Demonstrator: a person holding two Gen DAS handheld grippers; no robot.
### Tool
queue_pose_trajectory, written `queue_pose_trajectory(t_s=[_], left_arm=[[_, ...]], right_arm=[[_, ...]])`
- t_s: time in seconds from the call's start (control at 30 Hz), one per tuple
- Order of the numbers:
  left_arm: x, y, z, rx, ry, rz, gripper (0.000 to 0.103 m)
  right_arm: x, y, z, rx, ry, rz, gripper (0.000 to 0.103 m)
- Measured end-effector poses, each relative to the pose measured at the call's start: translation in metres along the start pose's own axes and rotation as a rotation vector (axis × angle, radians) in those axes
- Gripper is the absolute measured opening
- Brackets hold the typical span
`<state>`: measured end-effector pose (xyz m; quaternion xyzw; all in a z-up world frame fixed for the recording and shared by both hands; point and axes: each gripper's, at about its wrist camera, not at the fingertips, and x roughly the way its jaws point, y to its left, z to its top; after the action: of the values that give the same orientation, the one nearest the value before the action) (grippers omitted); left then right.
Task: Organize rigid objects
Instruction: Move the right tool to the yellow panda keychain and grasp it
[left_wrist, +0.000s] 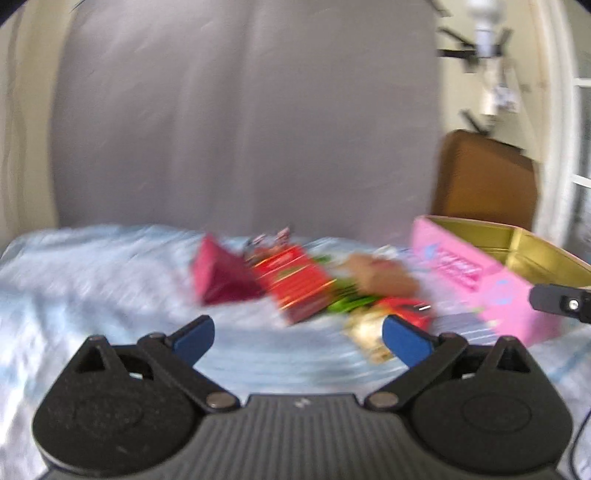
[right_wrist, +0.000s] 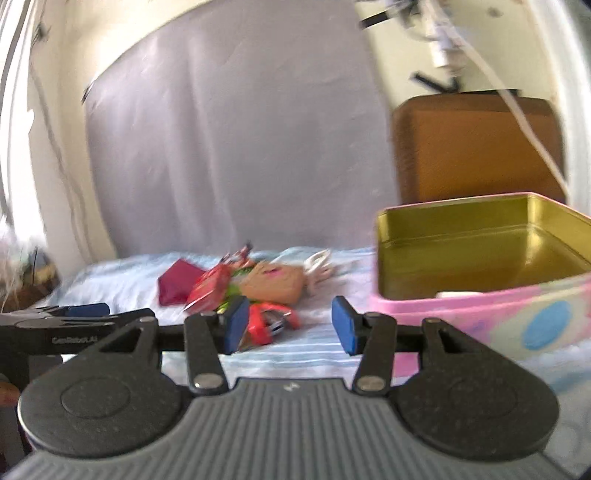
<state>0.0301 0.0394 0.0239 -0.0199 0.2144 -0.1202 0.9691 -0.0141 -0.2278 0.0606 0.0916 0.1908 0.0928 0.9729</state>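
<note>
While both tools gape with nothing held, left tool (left_wrist: 297, 338), right tool (right_wrist: 290, 325): small boxes (right_wrist: 236, 286) heaped mid-bed (right_wrist: 110, 273), none stowed; pink tin (right_wrist: 480, 258) at right, apparently unfilled. Task seemingly barely begun.

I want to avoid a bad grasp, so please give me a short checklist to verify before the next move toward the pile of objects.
1. Left gripper open and holding nothing: ok.
2. Right gripper open and holding nothing: ok.
3. Pink tin open, gold inside free to receive objects: ok.
4. Pile reachable: red box and maroon box lie on the bed sheet ahead of the fingers: ok.
5. Objects separated enough for a clean grasp: not ok, they overlap.
6. Image sharp enough to aim: not ok, left view is blurred.
</note>
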Motion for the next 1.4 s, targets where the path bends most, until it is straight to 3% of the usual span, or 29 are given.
queue_pose_trajectory(t_s=[0.1, 0.23, 0.63, 0.8, 1.0, 1.23, 1.4], left_arm=[[0.011, 0.017, -0.002, -0.098, 0.046, 0.004, 0.101], [0.013, 0.026, -0.001, -0.14, 0.041, -0.004, 0.101], [0.009, 0.019, -0.005, -0.109, 0.011, -0.007, 0.102], [0.01, 0.019, -0.005, -0.11, 0.012, -0.011, 0.103], [0.01, 0.02, -0.005, -0.111, 0.012, -0.012, 0.103], [0.01, 0.02, -0.005, -0.111, 0.017, -0.02, 0.103], [0.009, 0.016, -0.006, -0.085, 0.019, -0.027, 0.103]], right_arm=[[0.02, 0.02, 0.002, -0.111, 0.045, -0.005, 0.052], [0.046, 0.036, 0.005, -0.177, 0.114, 0.014, 0.052], [0.109, 0.069, -0.001, -0.363, 0.291, 0.103, 0.048], [0.117, 0.081, -0.01, -0.436, 0.293, 0.088, 0.041], [0.108, 0.078, -0.01, -0.423, 0.302, 0.095, 0.04], [0.054, 0.071, -0.021, -0.396, 0.304, 0.167, 0.04], [0.017, 0.06, -0.029, -0.356, 0.36, 0.215, 0.04]])
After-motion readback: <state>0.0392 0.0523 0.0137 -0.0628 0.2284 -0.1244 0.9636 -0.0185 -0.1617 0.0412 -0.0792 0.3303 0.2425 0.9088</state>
